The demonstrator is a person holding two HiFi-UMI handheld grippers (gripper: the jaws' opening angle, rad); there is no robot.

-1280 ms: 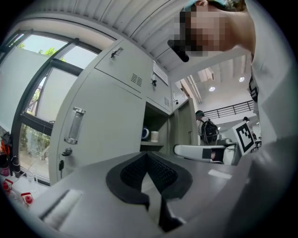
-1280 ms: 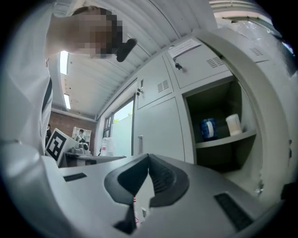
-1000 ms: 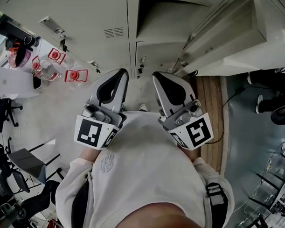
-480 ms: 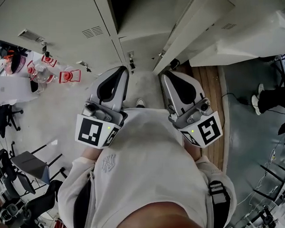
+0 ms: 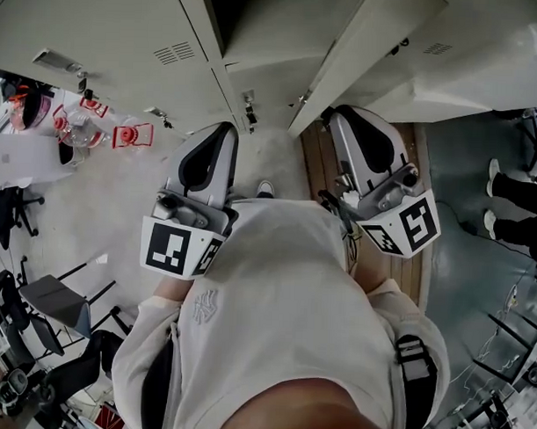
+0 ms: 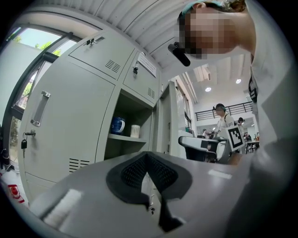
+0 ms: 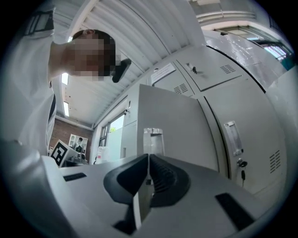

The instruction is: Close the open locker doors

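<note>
Your right gripper (image 5: 344, 115), jaws pressed together on nothing, hangs just right of the open locker door (image 5: 366, 54) at upper centre; set the tips flat on its outer face near the handle (image 7: 153, 138); push steadily; left gripper (image 5: 224, 133), likewise closed and empty, idles.

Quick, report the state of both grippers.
Left gripper: closed, holding nothing.
Right gripper: closed, holding nothing, pointing at the open locker door.
</note>
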